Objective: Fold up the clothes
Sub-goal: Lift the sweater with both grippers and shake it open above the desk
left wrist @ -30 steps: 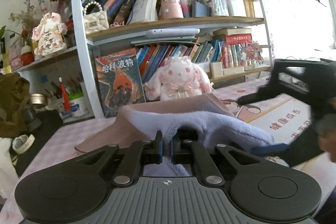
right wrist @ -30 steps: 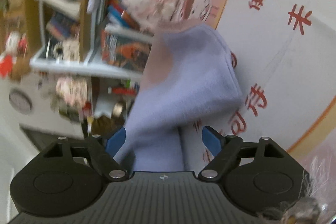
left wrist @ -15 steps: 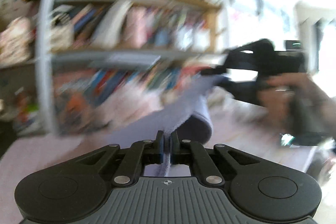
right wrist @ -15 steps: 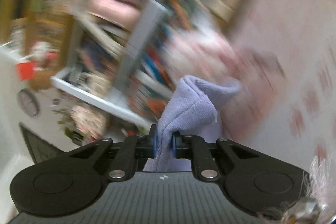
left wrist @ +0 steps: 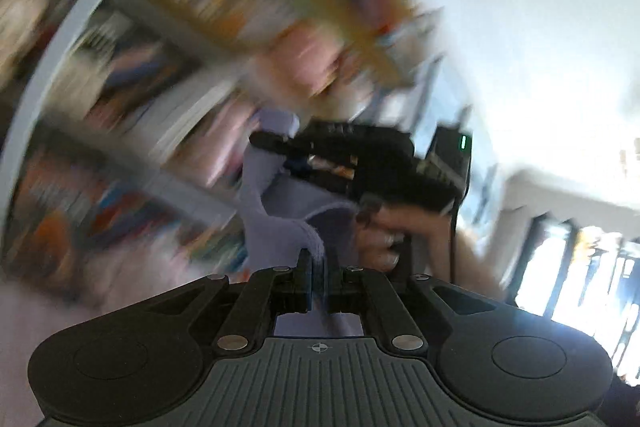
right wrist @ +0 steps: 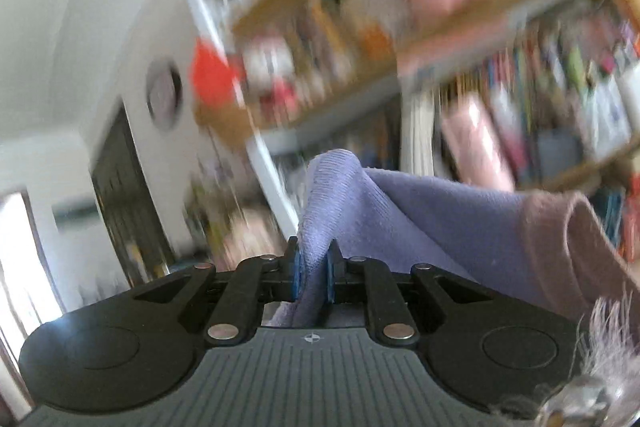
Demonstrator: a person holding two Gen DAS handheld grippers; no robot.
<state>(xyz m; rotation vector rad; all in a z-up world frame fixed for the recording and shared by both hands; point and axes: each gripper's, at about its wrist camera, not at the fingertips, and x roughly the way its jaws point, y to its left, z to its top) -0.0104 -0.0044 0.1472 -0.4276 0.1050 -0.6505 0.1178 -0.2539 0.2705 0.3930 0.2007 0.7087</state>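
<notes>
Item: lavender garment, soft knit with a dusty-pink panel at its right end, held aloft between two grippers in front of a blurred bookshelf; no counter shows in either view.

Step in hand, as judged: lifting and spreading the garment before a fold. Done well, both pinches stay level and well apart so the cloth hangs flat, free of twist, and comes down without bunching.

Left gripper: jaws nearly together, clamped on a thin ribbed edge of the cloth, which rises from the pinch toward the far gripper.

Right gripper: blue pads close set, gripping a thicker gathered fold; the fabric drapes off to the right. Seen from the left wrist, it holds the garment's upper end.
</notes>
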